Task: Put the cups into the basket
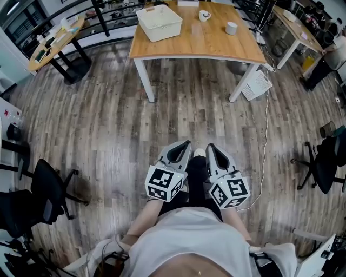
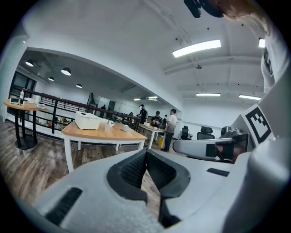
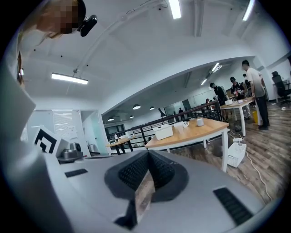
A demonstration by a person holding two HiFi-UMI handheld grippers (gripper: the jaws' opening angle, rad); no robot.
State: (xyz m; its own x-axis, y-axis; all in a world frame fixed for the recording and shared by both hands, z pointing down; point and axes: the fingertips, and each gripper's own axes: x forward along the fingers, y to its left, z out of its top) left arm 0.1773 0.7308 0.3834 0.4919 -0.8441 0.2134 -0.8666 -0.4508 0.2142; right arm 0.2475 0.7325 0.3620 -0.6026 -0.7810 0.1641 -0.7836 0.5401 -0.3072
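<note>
Far ahead, a wooden table (image 1: 216, 46) carries a white basket (image 1: 159, 21), a handled white mug (image 1: 204, 15) and a plain white cup (image 1: 231, 27). Both grippers are held low in front of the person, over the wood floor and well short of the table. My left gripper (image 1: 186, 143) has its jaws together with nothing between them, and so does my right gripper (image 1: 210, 146). The left gripper view shows the basket (image 2: 87, 121) and the cups (image 2: 110, 123) beyond the closed tips (image 2: 146, 152). In the right gripper view the basket (image 3: 163, 131) and a cup (image 3: 199, 122) lie past the shut tips (image 3: 148, 154).
A white crate (image 1: 256, 85) sits on the floor by the table's right leg, with a cable (image 1: 266, 135) trailing from it. Office chairs stand at the left (image 1: 43, 189) and right (image 1: 327, 162). A second table (image 1: 57, 40) is at the back left; people (image 3: 254, 86) stand by another at the right.
</note>
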